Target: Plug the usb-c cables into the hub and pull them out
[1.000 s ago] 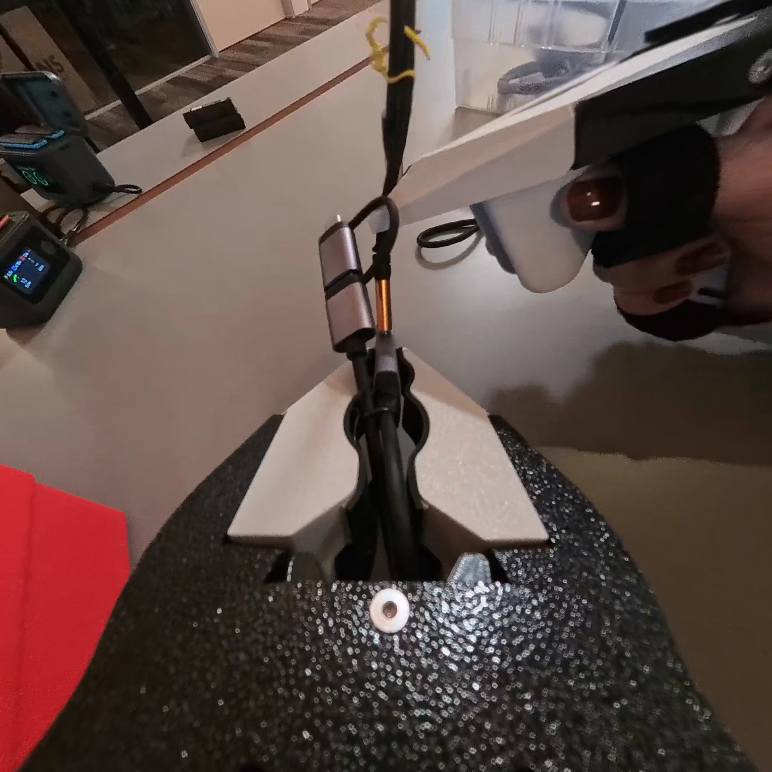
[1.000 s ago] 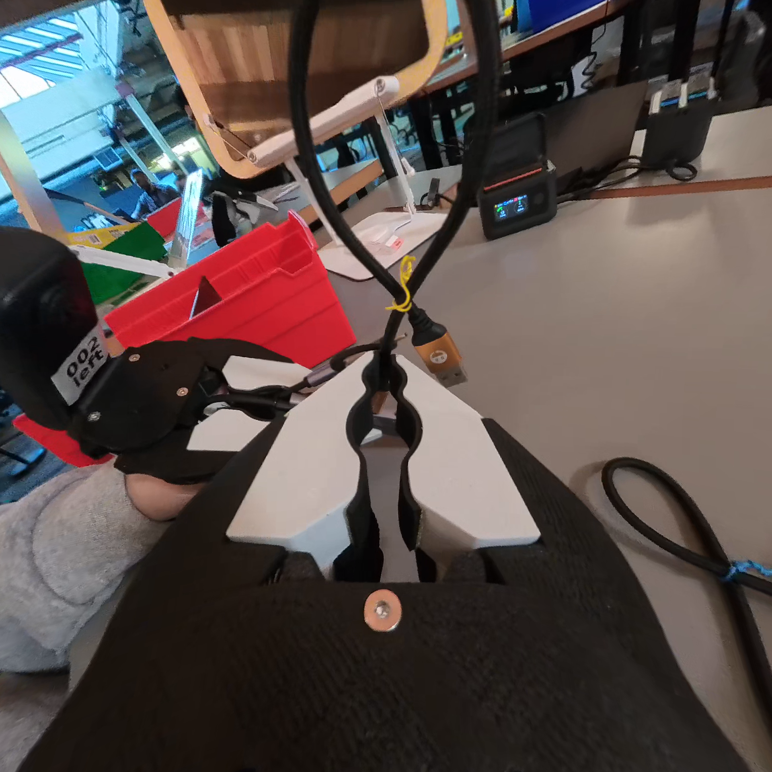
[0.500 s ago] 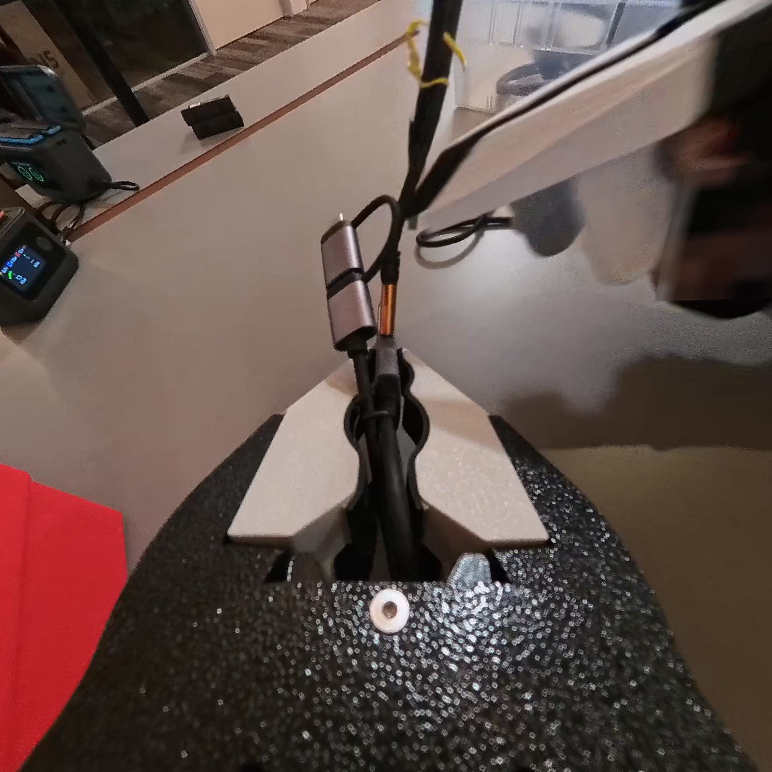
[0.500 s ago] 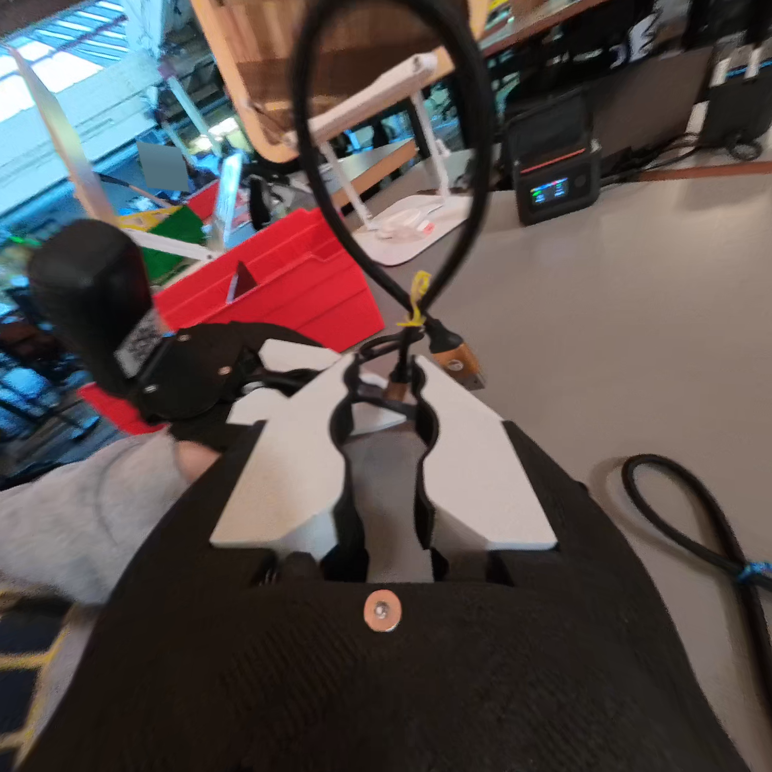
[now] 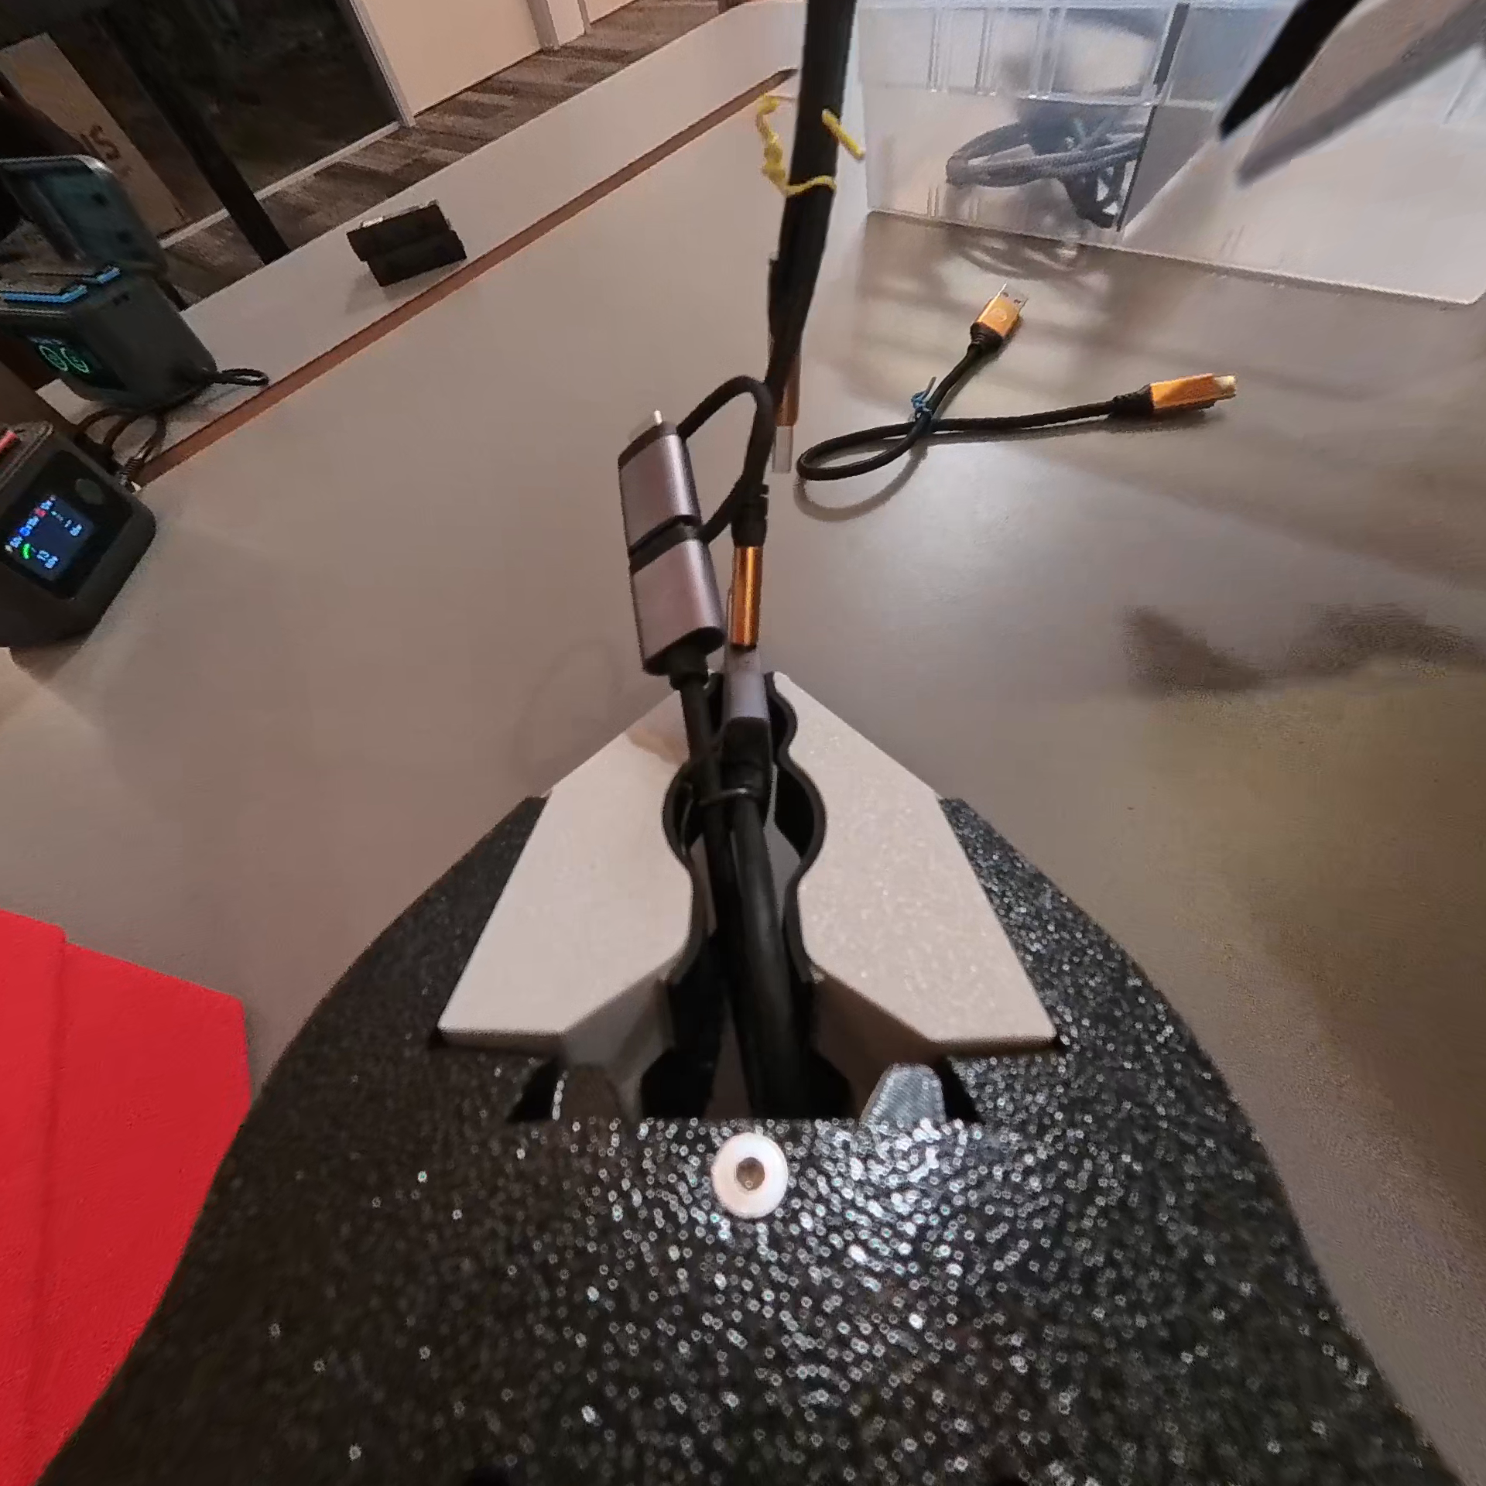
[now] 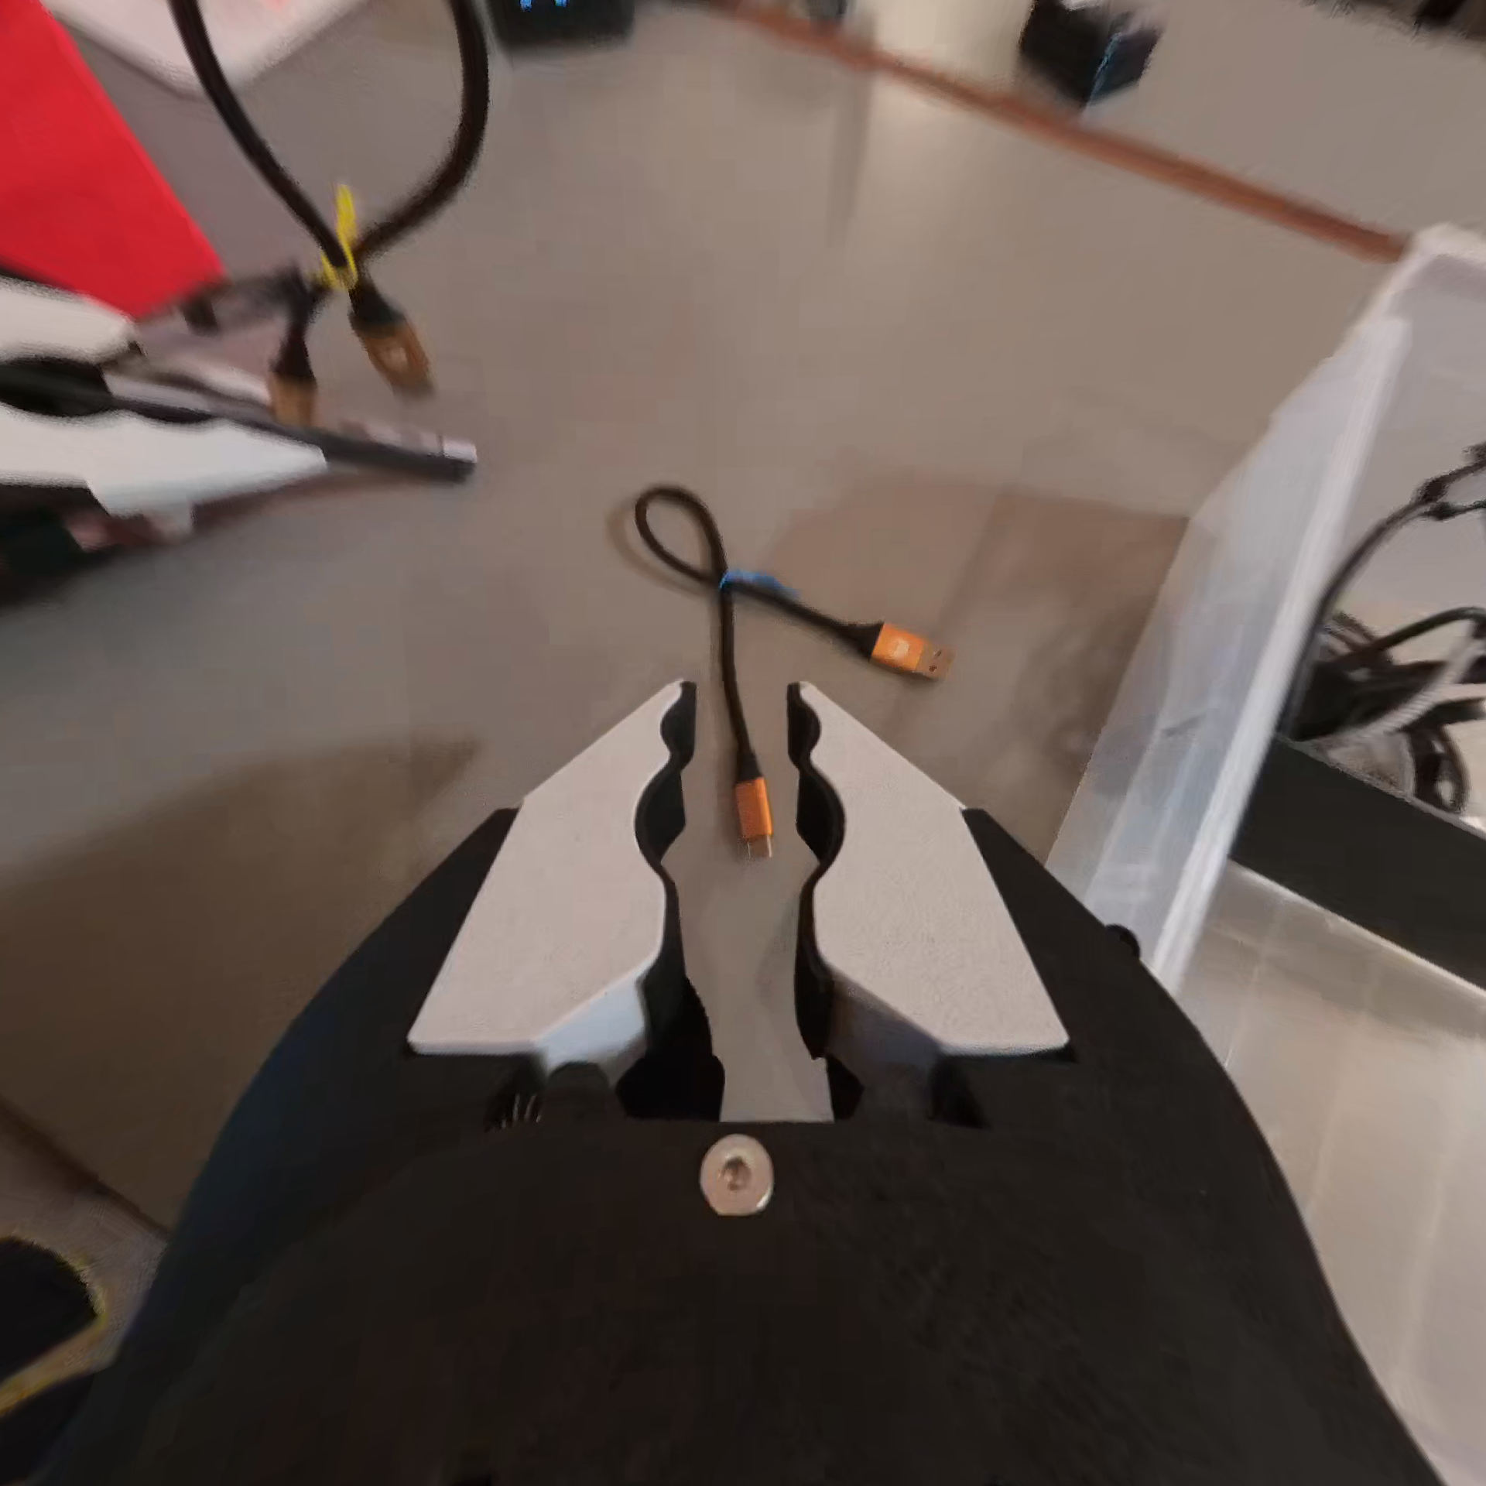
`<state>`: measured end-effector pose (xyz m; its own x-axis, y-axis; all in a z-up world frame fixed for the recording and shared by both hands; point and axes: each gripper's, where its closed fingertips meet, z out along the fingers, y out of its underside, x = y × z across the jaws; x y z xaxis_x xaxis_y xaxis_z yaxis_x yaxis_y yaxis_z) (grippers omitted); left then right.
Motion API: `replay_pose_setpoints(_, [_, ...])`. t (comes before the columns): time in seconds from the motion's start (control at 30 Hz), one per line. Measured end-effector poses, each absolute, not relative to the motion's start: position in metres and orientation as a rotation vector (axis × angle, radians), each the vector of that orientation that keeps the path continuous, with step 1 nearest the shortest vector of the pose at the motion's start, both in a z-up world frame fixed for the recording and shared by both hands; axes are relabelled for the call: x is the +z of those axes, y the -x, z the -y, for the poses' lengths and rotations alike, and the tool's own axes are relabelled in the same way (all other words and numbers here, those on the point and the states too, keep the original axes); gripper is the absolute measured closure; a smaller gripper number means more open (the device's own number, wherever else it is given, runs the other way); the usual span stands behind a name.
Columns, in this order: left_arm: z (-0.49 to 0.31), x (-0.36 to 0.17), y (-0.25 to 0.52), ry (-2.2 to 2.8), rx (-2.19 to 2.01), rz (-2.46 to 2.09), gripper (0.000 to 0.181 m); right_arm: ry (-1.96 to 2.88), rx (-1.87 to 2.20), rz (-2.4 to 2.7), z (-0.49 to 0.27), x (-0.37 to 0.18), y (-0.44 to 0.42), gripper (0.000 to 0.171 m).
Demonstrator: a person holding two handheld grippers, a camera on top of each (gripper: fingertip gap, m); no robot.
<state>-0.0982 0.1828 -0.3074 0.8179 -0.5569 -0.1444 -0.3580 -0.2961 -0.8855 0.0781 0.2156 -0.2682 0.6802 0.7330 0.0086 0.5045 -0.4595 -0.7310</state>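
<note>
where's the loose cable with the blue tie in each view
left wrist view: cable with the blue tie lies on the table at upper right, past the fingers.
right wrist view: same cable at centre, one orange plug between the open fingers.
shared landmark: the clear box.

Two grippers over a table strewn with cables
The left gripper (image 5: 740, 699) holds the hub (image 5: 744, 724) with a plugged cable (image 5: 808, 185) rising from it; ahead and right a second cable (image 5: 965, 426) lies on the table (image 5: 402, 563), a clear bin (image 5: 1206, 201) behind it. That cable's plug (image 6: 753, 808) lies between the right gripper (image 6: 740, 699) fingers
</note>
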Motion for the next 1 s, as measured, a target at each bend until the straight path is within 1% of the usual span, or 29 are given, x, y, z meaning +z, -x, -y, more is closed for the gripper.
replay_pose_setpoints(0.07, [-0.182, -0.307, 0.097, 1.912, -0.231, -0.698, 0.174, 2.230, 0.315, 1.082, -0.213, -0.289, -0.076, 0.151])
replay_pose_setpoints(0.17, [-0.181, -0.307, 0.096, 1.905, -0.226, -0.713, 0.174, 2.321, 0.204, 1.224, -0.213, -0.312, -0.079, 0.160])
replay_pose_setpoints(0.27, [-0.181, -0.307, 0.096, 1.905, -0.236, -0.716, 0.174, 2.455, 0.224, 1.237, -0.210, -0.328, -0.081, 0.154])
replay_pose_setpoints(0.37, [-0.180, -0.307, 0.095, 1.903, -0.245, -0.721, 0.174, 2.496, 0.206, 1.228, -0.214, -0.337, -0.082, 0.146])
replay_pose_setpoints(0.43, [-0.180, -0.307, 0.095, 1.903, -0.248, -0.722, 0.174, 2.528, 0.177, 1.223, -0.216, -0.342, -0.086, 0.144])
replay_pose_setpoints(0.53, [-0.180, -0.307, 0.095, 1.901, -0.250, -0.728, 0.174, 2.554, 0.140, 1.229, -0.219, -0.342, -0.091, 0.147])
replay_pose_setpoints(0.6, [-0.180, -0.307, 0.094, 1.900, -0.251, -0.731, 0.174, 2.588, 0.149, 1.261, -0.215, -0.343, -0.092, 0.155])
replay_pose_setpoints(0.67, [-0.180, -0.307, 0.094, 1.900, -0.252, -0.732, 0.174, 2.622, 0.162, 1.310, -0.210, -0.343, -0.092, 0.157])
replay_pose_setpoints(0.73, [-0.179, -0.307, 0.094, 1.899, -0.256, -0.734, 0.174, 2.655, 0.276, 1.344, -0.199, -0.343, -0.084, 0.159])
replay_pose_setpoints(0.87, [-0.179, -0.307, 0.094, 1.900, -0.260, -0.734, 0.174, 2.627, 0.706, 1.306, -0.174, -0.333, -0.048, 0.161])
replay_pose_setpoints(1.0, [-0.180, -0.307, 0.098, 1.903, -0.246, -0.722, 0.174, 2.564, 0.951, 1.182, -0.162, -0.331, -0.024, 0.161])
